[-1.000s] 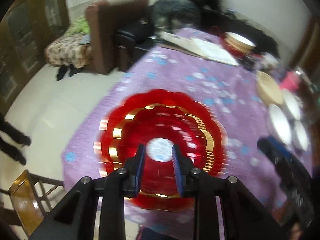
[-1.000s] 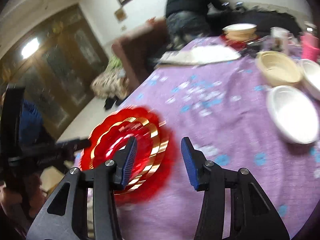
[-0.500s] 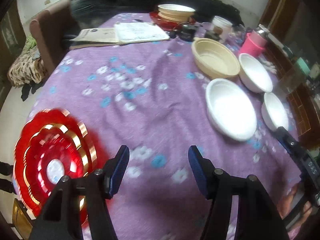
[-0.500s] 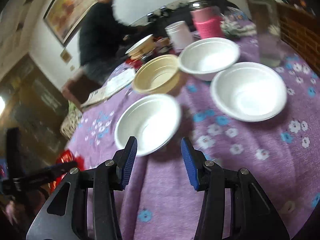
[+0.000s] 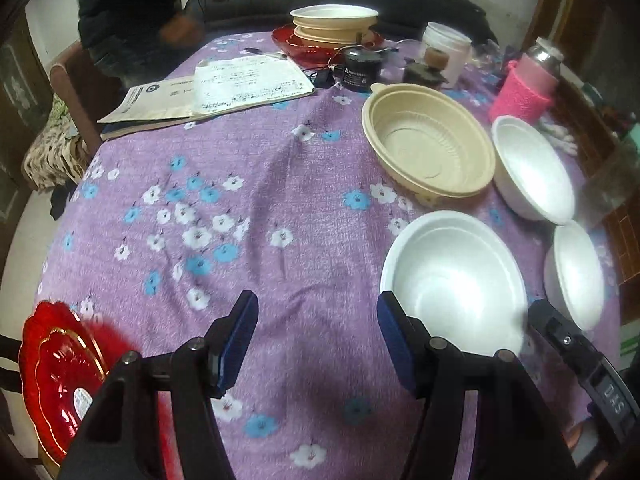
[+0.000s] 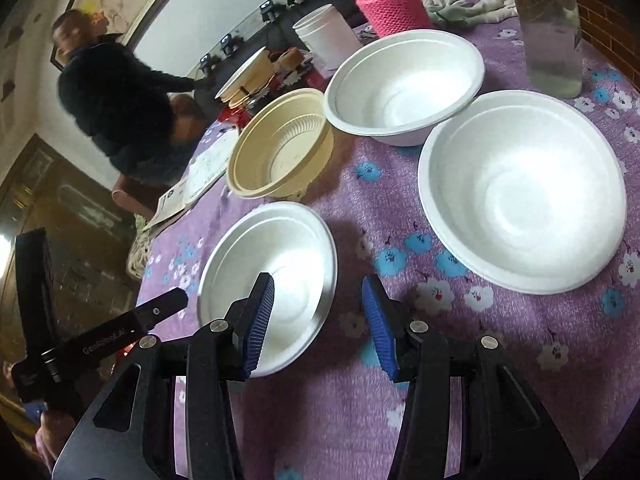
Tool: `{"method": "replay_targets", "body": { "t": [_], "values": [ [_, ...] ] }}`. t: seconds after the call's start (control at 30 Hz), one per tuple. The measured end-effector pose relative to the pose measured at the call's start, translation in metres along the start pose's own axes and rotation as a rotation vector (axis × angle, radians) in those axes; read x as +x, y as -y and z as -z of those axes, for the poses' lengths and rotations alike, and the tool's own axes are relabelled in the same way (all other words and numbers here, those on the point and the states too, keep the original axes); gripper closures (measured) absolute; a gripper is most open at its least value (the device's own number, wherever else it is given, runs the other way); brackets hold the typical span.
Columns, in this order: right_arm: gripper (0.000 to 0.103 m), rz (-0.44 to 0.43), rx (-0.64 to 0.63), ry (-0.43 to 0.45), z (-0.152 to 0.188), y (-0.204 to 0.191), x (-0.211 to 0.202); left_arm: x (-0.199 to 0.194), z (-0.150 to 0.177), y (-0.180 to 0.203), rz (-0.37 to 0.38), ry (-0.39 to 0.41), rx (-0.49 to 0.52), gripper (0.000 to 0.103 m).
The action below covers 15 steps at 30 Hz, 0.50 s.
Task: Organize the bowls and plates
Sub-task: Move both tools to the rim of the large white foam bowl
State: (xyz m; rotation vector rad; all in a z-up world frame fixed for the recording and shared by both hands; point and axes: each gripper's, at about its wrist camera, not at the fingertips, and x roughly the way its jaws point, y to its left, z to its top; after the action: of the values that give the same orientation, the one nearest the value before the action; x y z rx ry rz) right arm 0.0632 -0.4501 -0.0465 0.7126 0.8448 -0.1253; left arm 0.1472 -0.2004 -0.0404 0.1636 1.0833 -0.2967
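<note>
My left gripper [image 5: 316,328] hangs open over bare purple cloth, nothing between its fingers. A red scalloped plate [image 5: 60,380] with gold rings lies at the table's near left edge, apart from it. A white foam bowl [image 5: 452,280] sits just right of its right finger. In the right wrist view my right gripper [image 6: 318,312] is open, and its jaws straddle the near rim of that white bowl [image 6: 272,276] without pressing on it. Beyond stand a beige bowl [image 6: 280,152] and two more white bowls [image 6: 520,192] [image 6: 404,84]. The left gripper [image 6: 100,336] shows at the left.
A stack of beige and red dishes [image 5: 334,24] stands at the far end with papers [image 5: 224,88], a white cup [image 5: 446,52] and a pink knitted bottle [image 5: 524,88]. A glass jar [image 6: 552,28] stands at the right edge. A person in dark clothes [image 6: 116,108] leans at the far side.
The left gripper opened off the red plate and swung right over the cloth; the plate now lies at the lower left. The right gripper swung from the plate to the white bowls.
</note>
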Motion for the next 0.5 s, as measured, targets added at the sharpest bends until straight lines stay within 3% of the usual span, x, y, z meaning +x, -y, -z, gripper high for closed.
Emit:
{"method": "replay_targets", "body": {
  "t": [0.5],
  "values": [
    [0.057, -0.001, 0.049, -0.078, 0.002, 0.012, 0.037, 0.038, 0.01, 0.018, 0.051, -0.098, 0.009, 0.041]
  ]
}}
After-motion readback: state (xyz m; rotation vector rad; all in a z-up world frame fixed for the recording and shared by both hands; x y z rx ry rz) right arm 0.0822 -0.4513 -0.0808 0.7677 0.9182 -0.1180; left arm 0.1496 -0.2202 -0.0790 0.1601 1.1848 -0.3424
